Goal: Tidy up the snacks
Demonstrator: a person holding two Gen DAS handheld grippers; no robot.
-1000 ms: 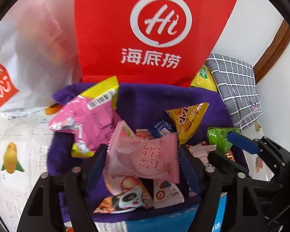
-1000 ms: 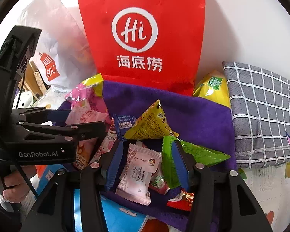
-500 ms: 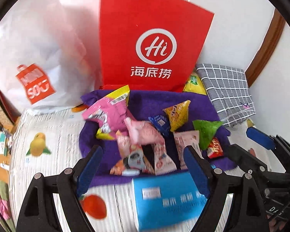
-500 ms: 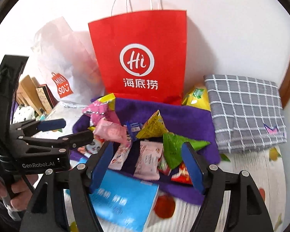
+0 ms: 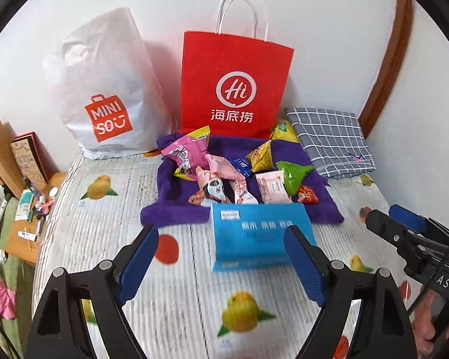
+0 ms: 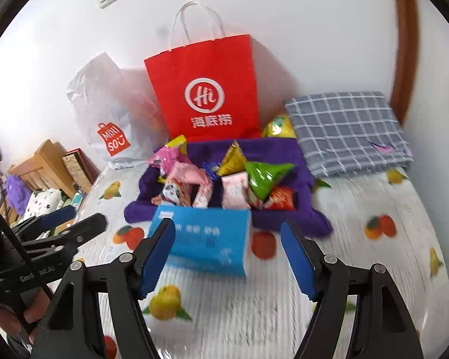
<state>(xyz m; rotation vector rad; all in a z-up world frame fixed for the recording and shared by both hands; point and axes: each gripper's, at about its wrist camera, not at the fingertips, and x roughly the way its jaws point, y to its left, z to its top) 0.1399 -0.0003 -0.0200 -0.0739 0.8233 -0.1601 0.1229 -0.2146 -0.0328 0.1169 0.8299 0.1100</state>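
Observation:
Several wrapped snacks lie heaped on a purple towel [image 5: 170, 191] [image 6: 287, 215]: a pink packet [image 5: 188, 152], a green one [image 5: 293, 175] [image 6: 263, 176] and a yellow triangular one [image 5: 260, 157]. A blue box [image 5: 254, 239] [image 6: 206, 239] lies at the towel's near edge. My left gripper [image 5: 221, 230] hangs open above the box, holding nothing. My right gripper [image 6: 227, 223] is beside it on the right; its jaws are opening and nothing is between them.
A red paper bag [image 5: 233, 89] [image 6: 206, 89] and a white plastic bag [image 5: 104, 89] stand against the wall. A grey checked cloth [image 5: 329, 140] and a yellow packet [image 5: 284, 130] lie at the back right. A cluttered wooden stand [image 5: 30, 209] is left of the fruit-print bed.
Both grippers have pulled back and up from the snack pile. The left let go of the pink packet and the right of the green one; both jaws have spread wider.

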